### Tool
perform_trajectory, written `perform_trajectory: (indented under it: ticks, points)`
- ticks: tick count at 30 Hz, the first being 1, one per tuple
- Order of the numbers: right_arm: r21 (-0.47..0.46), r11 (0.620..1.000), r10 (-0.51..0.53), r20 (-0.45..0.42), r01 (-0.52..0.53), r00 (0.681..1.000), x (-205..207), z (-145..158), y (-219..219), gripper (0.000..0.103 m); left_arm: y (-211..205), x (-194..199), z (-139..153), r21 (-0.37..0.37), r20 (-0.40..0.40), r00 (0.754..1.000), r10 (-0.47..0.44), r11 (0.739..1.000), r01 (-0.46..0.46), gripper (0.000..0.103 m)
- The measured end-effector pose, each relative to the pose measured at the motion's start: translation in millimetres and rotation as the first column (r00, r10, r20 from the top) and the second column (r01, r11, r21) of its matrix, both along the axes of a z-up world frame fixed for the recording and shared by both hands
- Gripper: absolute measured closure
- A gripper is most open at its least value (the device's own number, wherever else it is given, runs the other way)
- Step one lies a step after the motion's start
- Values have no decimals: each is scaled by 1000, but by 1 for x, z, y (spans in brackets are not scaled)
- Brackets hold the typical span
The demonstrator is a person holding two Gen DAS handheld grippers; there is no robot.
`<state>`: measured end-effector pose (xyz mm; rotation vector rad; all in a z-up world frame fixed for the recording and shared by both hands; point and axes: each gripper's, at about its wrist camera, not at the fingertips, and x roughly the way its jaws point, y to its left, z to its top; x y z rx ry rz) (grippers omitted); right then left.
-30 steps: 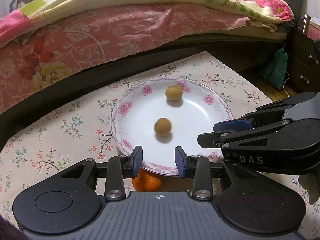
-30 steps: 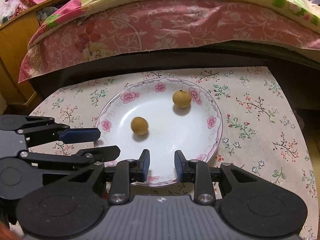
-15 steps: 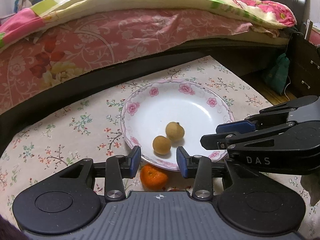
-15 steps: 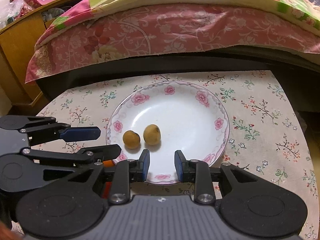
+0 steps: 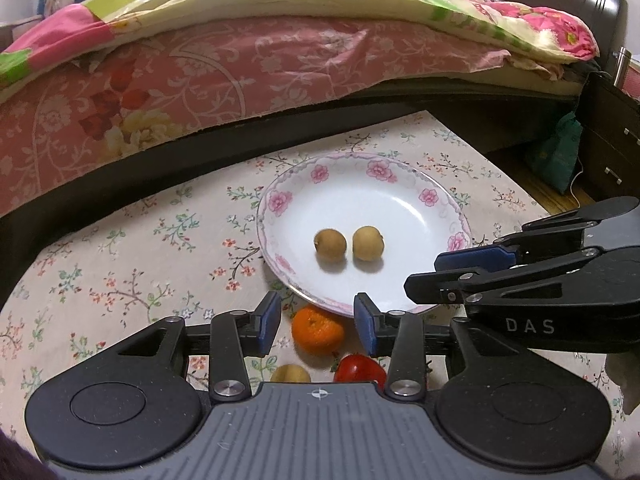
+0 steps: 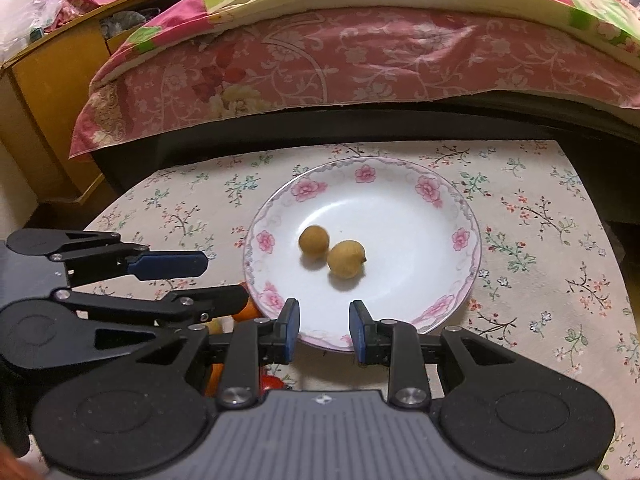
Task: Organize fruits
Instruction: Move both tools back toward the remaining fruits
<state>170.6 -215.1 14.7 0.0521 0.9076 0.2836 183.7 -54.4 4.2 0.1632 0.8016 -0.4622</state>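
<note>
two longans on plate, both grippers apart, empty

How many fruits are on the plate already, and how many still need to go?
Done: two small brown fruits lie on the flowered plate. In hand: nothing; the left gripper and the right gripper are both open and empty. Left: an orange, a red fruit and another small brown one sit on the tablecloth beside the plate.
</note>
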Motion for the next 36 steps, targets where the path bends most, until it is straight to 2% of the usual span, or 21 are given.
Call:
perform_trajectory:
  ticks: [12,18,29,36]
  points:
    - [13,998,55,-10,-54,998,-16,1,16,75,16,-17,2,-6,1,999,35,999,-35,51]
    - [20,996,89,-29,-89,996,-27,0,25,75,29,-26,5,-14,1,998,62,998,-62,46]
    - [66,987,153,-72,-149,986,-66,0,43,75,50,-52,6,-2,-15,996,86,996,-86,41]
    - [81,972,230,-104,-222,968,-90,-8,67,74,58,-67,5,6,-18,996,85,996,-85,35]
